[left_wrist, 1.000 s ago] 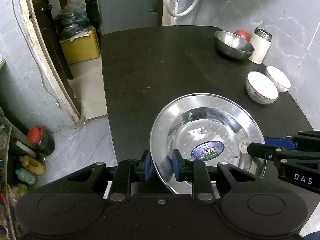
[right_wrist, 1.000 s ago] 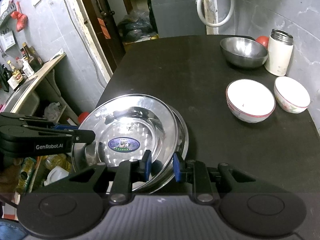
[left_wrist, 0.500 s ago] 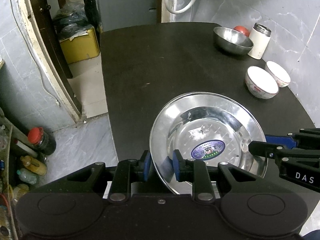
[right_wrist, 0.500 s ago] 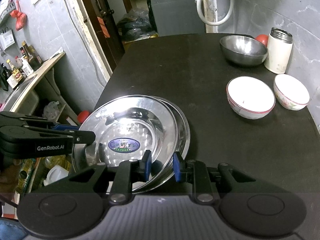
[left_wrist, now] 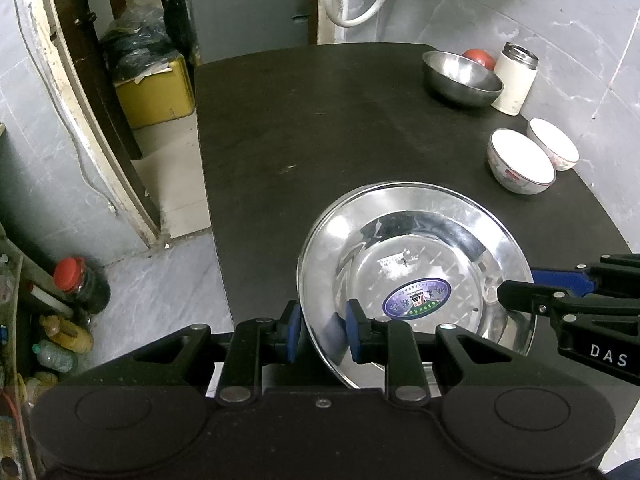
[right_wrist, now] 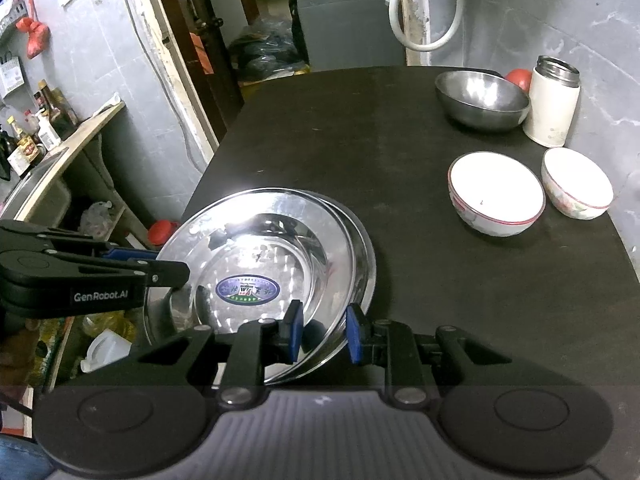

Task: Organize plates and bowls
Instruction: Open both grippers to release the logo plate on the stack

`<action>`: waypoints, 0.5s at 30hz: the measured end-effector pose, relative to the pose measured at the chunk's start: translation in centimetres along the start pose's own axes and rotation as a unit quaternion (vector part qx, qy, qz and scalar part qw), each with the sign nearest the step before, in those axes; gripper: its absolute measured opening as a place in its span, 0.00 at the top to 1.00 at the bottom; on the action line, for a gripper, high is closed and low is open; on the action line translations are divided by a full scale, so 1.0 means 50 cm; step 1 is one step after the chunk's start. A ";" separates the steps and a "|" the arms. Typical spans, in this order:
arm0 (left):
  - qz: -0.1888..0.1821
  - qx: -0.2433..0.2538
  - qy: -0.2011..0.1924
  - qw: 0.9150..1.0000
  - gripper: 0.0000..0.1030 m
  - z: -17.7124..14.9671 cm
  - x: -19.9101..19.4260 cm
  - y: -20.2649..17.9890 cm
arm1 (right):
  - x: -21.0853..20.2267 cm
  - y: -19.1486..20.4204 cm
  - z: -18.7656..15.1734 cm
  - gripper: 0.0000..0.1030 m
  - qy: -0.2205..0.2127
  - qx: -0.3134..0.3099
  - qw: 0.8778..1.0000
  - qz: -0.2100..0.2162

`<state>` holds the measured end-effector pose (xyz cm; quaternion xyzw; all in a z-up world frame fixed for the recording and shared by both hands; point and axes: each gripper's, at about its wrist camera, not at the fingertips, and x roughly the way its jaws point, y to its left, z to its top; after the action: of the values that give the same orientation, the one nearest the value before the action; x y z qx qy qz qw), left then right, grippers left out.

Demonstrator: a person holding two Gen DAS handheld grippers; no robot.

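Both grippers, left (left_wrist: 323,328) and right (right_wrist: 323,328), have their jaws clamped on the steel plate's (left_wrist: 416,276) rim, lower centre, over the table (left_wrist: 320,128) edge. Uneven pull could slip it, clattering off.

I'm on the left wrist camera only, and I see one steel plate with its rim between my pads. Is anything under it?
Observer: Yes. The right wrist view shows a second steel plate beneath the top plate, its rim peeking out on the right.
Operator: Where is the right gripper on them?
Observer: The right gripper has the near edge of the plates between its pads. I cannot tell whether it is clamped.
Operator: What lies past the table's left edge?
Observer: A counter with bottles standing on it.
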<state>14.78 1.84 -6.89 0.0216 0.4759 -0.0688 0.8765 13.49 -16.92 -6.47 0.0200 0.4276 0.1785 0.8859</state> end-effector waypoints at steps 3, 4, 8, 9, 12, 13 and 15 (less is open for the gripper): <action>0.002 0.002 -0.001 1.000 0.75 -0.002 0.001 0.001 | -0.001 0.005 -0.002 0.75 -0.001 -0.005 1.000 -0.004; 0.003 0.003 -0.002 1.000 0.74 -0.002 0.002 0.001 | -0.001 0.006 -0.002 0.75 -0.001 -0.007 1.000 -0.006; 0.009 0.009 -0.001 1.000 0.74 0.001 0.008 0.000 | -0.001 0.015 -0.004 0.74 -0.003 -0.019 1.000 -0.011; 0.010 0.011 -0.001 1.000 0.74 0.002 0.010 -0.001 | -0.001 0.015 -0.003 0.74 -0.003 -0.022 1.000 -0.012; 0.013 0.017 -0.002 1.000 0.74 0.004 0.014 -0.003 | -0.003 0.025 -0.006 0.71 -0.005 -0.028 0.999 -0.014; 0.014 0.019 -0.002 1.000 0.74 0.005 0.016 -0.004 | -0.003 0.026 -0.006 0.71 -0.005 -0.031 0.999 -0.016; 0.014 0.020 -0.002 1.000 0.74 0.007 0.018 -0.003 | -0.003 0.027 -0.006 0.68 -0.006 -0.034 0.999 -0.016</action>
<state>15.53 1.55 -7.42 0.0456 0.4720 -0.0665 0.8779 12.77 -15.72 -6.29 -0.0160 0.4165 0.1789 0.8912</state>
